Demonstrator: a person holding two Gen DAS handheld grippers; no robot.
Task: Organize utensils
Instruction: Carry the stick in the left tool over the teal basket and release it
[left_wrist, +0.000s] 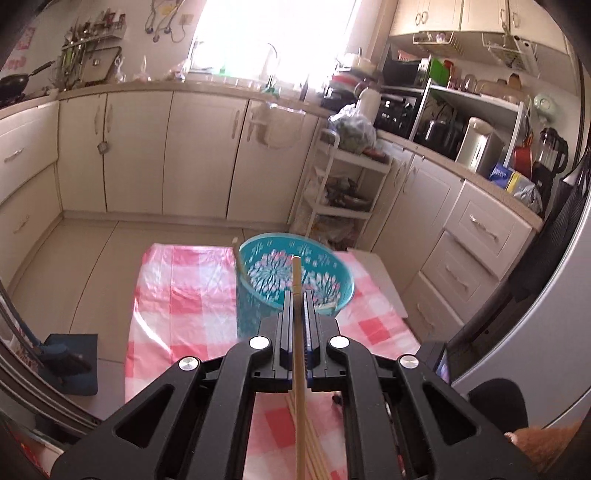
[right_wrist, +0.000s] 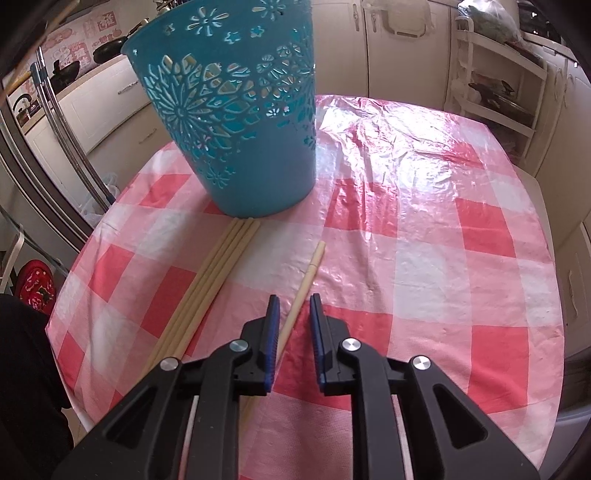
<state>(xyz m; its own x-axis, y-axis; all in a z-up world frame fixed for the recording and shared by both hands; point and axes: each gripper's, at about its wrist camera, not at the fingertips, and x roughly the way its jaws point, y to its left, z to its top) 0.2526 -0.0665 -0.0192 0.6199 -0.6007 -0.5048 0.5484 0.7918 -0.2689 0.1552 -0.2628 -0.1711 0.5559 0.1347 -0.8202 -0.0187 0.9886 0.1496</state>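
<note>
My left gripper (left_wrist: 297, 295) is shut on a wooden chopstick (left_wrist: 296, 273), held in the air and pointing at the teal cut-out basket (left_wrist: 334, 267). Another stick (left_wrist: 237, 258) leans on the basket's left rim. Several loose chopsticks (left_wrist: 314, 443) lie on the cloth below. In the right wrist view the basket (right_wrist: 251, 155) stands at the back left, with a bundle of chopsticks (right_wrist: 218, 273) lying in front of it. My right gripper (right_wrist: 294, 301) hangs low over the table and is open. A single chopstick (right_wrist: 313, 264) lies between its blue pads (right_wrist: 271, 325), which do not press on it.
A pink and white checked plastic cloth (right_wrist: 424, 229) covers the small table. A white shelf trolley (left_wrist: 343, 184) and cream cabinets (left_wrist: 203, 155) stand beyond it. A steel refrigerator (right_wrist: 44, 147) is at the left, and a blue object (left_wrist: 72, 363) sits on the floor.
</note>
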